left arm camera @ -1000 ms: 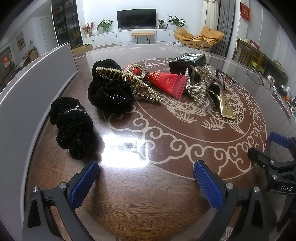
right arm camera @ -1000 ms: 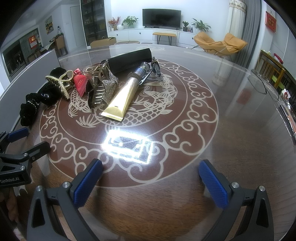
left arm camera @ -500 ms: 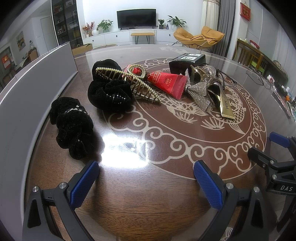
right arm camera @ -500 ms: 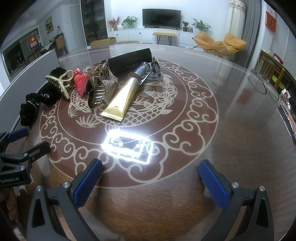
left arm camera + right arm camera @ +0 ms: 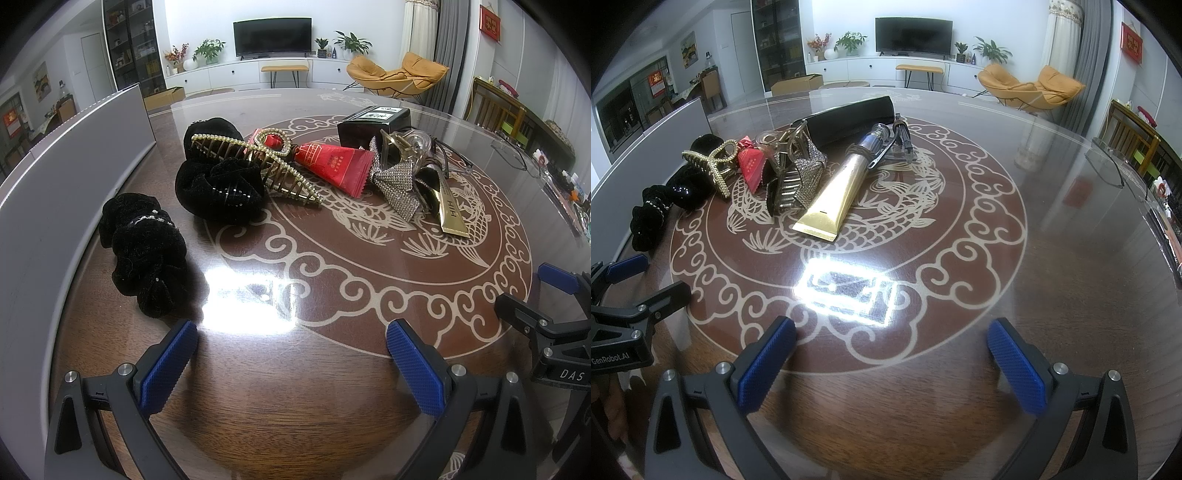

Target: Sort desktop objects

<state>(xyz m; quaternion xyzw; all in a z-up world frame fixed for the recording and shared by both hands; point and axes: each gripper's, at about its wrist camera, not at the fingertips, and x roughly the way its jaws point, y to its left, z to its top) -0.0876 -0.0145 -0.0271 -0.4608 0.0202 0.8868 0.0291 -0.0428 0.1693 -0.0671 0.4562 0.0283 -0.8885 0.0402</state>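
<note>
Grippers idle at the tabletop's near edge, nothing sorted yet.

Nothing has shifted over the last second: left gripper [image 5: 291,354] and right gripper [image 5: 890,354] both hover with jaws apart and empty. Black scrunchie [image 5: 142,251] lies near the tabletop's [image 5: 295,424] left edge; pearl claw clip [image 5: 255,166], red tube [image 5: 332,164], rhinestone bow [image 5: 397,184] and gold tube [image 5: 834,192] sit heaped toward the centre, so sorting looks unstarted.

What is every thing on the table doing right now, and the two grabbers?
Left gripper: open, empty.
Right gripper: open, empty.
Black scrunchie: lying alone.
Gold claw clip: resting on black velvet clip.
Red tube: lying flat.
Gold tube: lying flat, capped.
Rhinestone bow clip: in the pile.
</note>
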